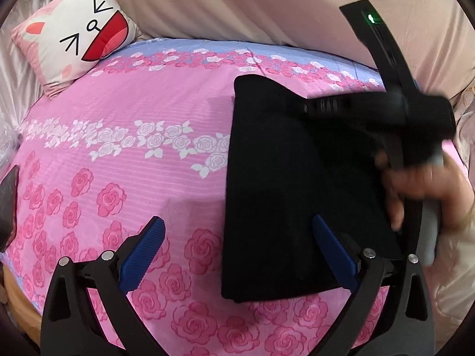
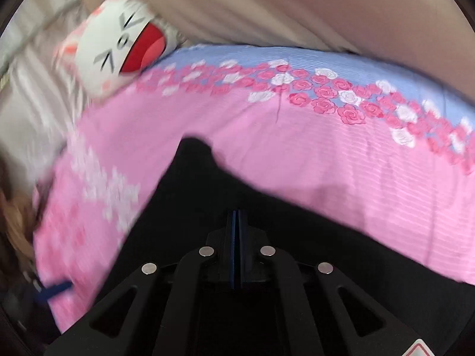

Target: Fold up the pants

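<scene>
The black pants (image 1: 297, 190) lie folded into a compact rectangle on the pink rose-print bed sheet (image 1: 133, 112). My left gripper (image 1: 237, 237) is open and empty, its blue fingers (image 1: 142, 252) spread wide over the pants' near left edge. My right gripper (image 2: 237, 222) is shut, its blue pads pressed together over the black pants (image 2: 207, 201); whether fabric is pinched between them is hidden. In the left wrist view the right gripper's body (image 1: 386, 118) and the hand holding it hover, blurred, over the pants' right side.
A white-and-pink cat-face cushion (image 1: 74, 38) sits at the far left corner of the bed. A beige quilt (image 1: 267, 3) lies along the far side. A dark phone-like object (image 1: 7, 207) rests at the sheet's left edge.
</scene>
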